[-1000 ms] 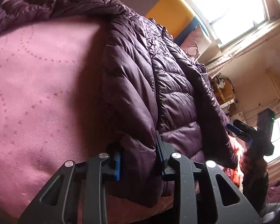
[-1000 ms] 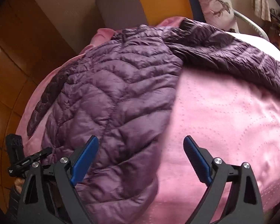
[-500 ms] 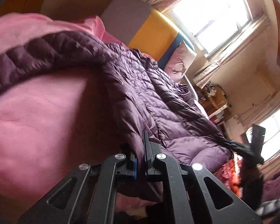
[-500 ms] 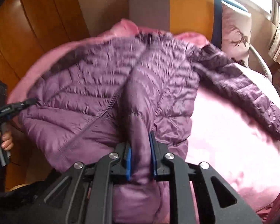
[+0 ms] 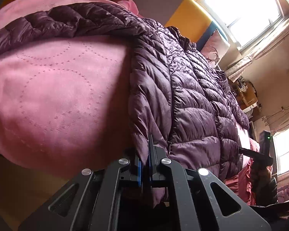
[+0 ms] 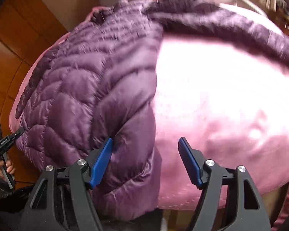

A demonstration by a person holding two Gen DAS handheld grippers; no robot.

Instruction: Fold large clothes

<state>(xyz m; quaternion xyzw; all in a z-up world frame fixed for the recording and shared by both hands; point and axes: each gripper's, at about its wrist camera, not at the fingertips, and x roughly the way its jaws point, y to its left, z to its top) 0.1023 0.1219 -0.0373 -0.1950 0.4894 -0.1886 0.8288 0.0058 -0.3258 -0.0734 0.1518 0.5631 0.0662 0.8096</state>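
- Left gripper [image 5: 144, 165], bottom centre of its frame, was pinching the hem of the purple puffer jacket [image 5: 183, 100].
- Right gripper [image 6: 145, 154] stood spread, its left blue pad touching the jacket's lower corner at bottom centre.
- The jacket lay across the pink bedspread [image 6: 221, 96], covering the frame's left half.

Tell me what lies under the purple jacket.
The jacket lies on a pink blanket, bare beside it. Whatever the blanket covers is hidden. The left gripper clamps the hem.
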